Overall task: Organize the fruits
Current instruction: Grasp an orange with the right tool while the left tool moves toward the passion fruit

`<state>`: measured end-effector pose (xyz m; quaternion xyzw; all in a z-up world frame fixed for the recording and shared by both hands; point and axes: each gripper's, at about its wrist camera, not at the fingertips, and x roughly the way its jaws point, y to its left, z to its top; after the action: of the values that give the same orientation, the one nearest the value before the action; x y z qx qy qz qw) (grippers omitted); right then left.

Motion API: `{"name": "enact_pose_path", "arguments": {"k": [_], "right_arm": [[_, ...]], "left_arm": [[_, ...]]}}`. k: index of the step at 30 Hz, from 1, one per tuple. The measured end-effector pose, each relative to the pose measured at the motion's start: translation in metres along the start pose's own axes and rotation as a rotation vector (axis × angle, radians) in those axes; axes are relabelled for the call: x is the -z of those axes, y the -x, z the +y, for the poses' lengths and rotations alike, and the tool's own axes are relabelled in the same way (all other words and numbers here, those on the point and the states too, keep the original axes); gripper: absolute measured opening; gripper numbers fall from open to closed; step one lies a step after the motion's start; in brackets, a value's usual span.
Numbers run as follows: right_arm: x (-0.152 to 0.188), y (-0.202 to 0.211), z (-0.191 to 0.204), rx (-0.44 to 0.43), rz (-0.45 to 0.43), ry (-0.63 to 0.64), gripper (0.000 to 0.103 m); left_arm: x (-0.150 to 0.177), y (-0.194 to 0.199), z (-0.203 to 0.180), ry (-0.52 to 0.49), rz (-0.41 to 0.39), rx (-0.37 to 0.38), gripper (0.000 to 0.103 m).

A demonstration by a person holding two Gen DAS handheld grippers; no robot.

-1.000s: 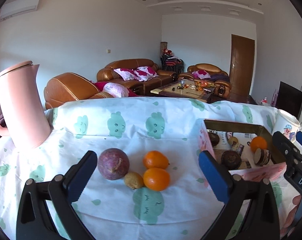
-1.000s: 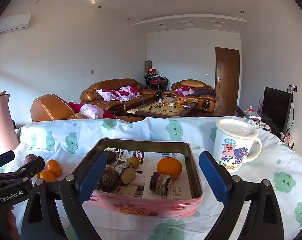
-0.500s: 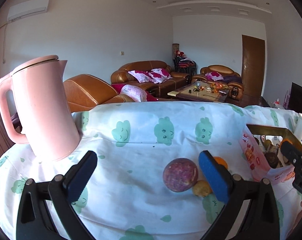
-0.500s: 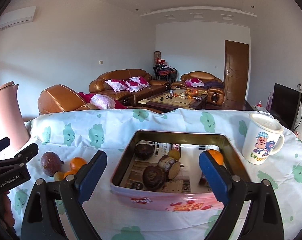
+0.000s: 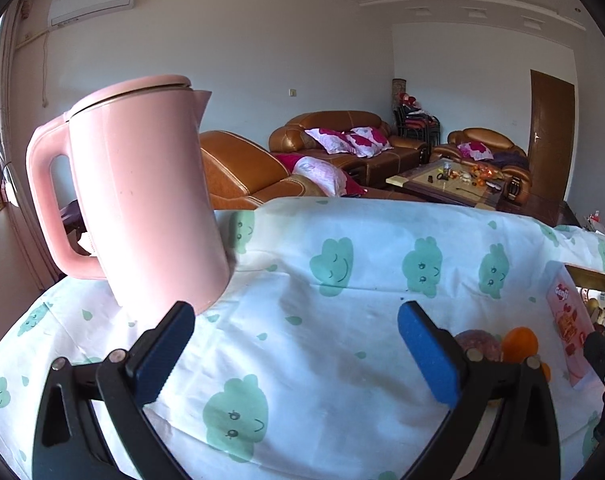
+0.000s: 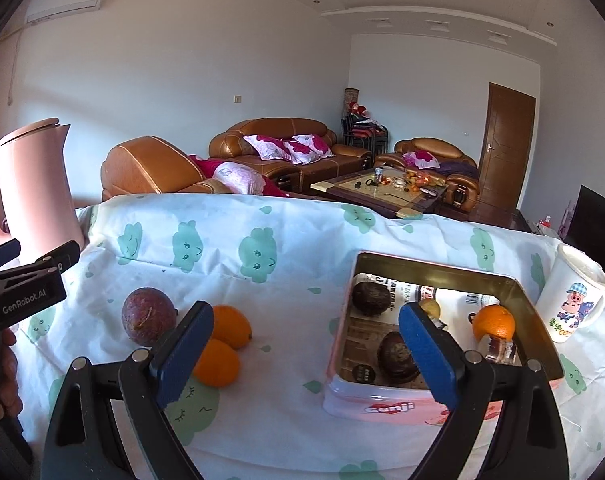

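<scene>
Since a second ago the left gripper has swung away to the left: the loose fruit that lay between its fingers now sits at the right edge of its view, and the kettle fills the left. The right gripper has turned left too, so the tin, once centred, now lies under its right finger. Both grippers have their fingers spread wide and hold nothing. My reading is that the left is clearing out and the right is taking over the next pick. Going left to right along the bench: the kettle stands at the far left corner, then bare cloth, then the loose group near the front edge, a purple passion fruit touching or just beside two oranges, one partly behind the right gripper's left finger. A small yellowish fruit seen earlier is hidden now. Then an open strip of cloth, then the tin, already holding dark fruits and an orange, and a mug just beside its far right corner. The strip between fruit and tin gives free room to carry across; the tin's near wall must be cleared on the way in, and the left gripper's body, near the passion fruit in the right view, crowds an approach from that side.
</scene>
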<state>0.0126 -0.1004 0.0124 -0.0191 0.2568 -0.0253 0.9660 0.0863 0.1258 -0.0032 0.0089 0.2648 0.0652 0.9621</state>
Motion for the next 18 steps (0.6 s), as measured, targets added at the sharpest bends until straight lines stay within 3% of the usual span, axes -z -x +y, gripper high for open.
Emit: {"name": "enact_pose_path", "arguments": {"k": [4,7,9,11,13,18], "right_arm": [[0.005,-0.01,0.009,-0.13,0.091,-0.025,0.094],[0.008,-0.014,0.02,-0.173,0.137,-0.01,0.093],[0.009,-0.019,0.028,-0.17,0.163,0.022,0.083],[0.01,-0.029,0.035,-0.169,0.209,0.04,0.065],[0.012,-0.037,0.036,-0.175,0.252,0.03,0.056],[0.013,-0.054,0.03,-0.226,0.319,-0.037,0.056]], "left_arm": [[0.002,-0.006,-0.001,-0.01,0.026,0.005,0.103],[0.002,-0.007,-0.007,-0.036,0.033,0.006,0.103],[0.002,-0.006,-0.009,-0.052,0.033,0.009,0.103],[0.002,-0.005,-0.01,-0.062,0.03,0.011,0.103],[0.002,-0.004,-0.011,-0.069,0.027,0.012,0.103],[0.001,-0.005,-0.015,-0.085,0.025,0.021,0.103]]}}
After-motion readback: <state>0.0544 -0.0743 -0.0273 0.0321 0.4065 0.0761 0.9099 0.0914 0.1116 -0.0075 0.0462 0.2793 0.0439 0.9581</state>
